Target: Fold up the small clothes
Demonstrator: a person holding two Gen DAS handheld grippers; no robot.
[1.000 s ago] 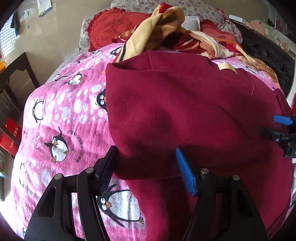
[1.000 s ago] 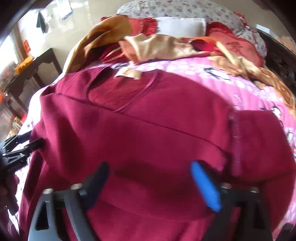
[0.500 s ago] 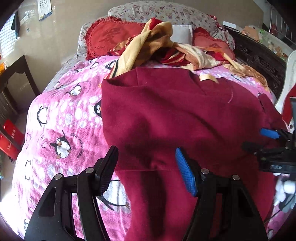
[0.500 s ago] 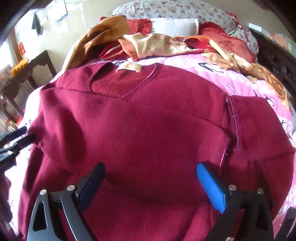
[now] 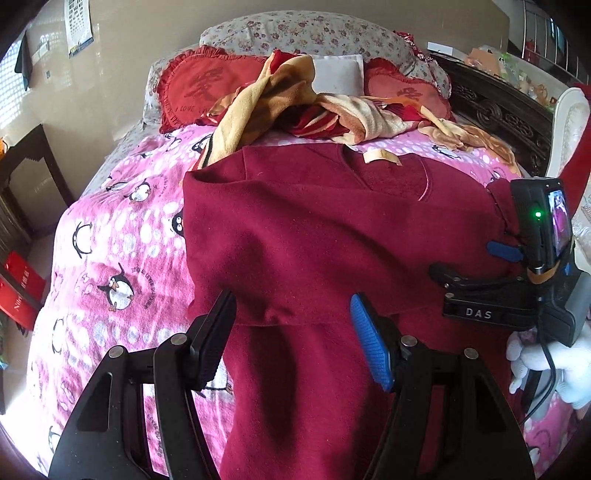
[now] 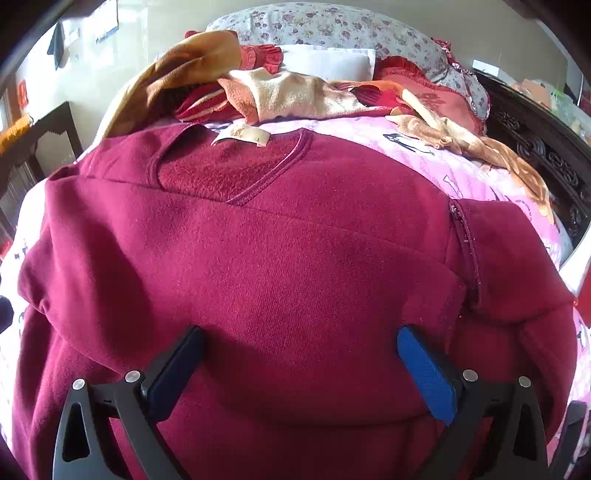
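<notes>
A dark red fleece sweater point(image 5: 314, 229) lies on the pink penguin blanket point(image 5: 110, 251), neck and tan label point(image 5: 380, 158) toward the pillows, its lower part folded up over the chest with the fold's edge point(image 5: 295, 319) near me. It fills the right wrist view point(image 6: 277, 266). My left gripper point(image 5: 295, 343) is open, empty, just above that folded edge at the sweater's left side. My right gripper point(image 6: 299, 369) is open and empty over the sweater's lower middle; it also shows in the left wrist view point(image 5: 476, 264) at the sweater's right edge, held by a white-gloved hand.
A heap of tan and red clothes point(image 5: 295, 107) lies beyond the sweater, before red heart cushions point(image 5: 199, 92) and a floral pillow point(image 5: 306, 33). A dark carved bed frame point(image 5: 509, 118) runs along the right. A dark side table point(image 5: 26, 170) stands left of the bed.
Both grippers have drawn back from the sweater toward the foot of the bed, so more of the bed shows. Both stay open. The folded sweater lies still.
</notes>
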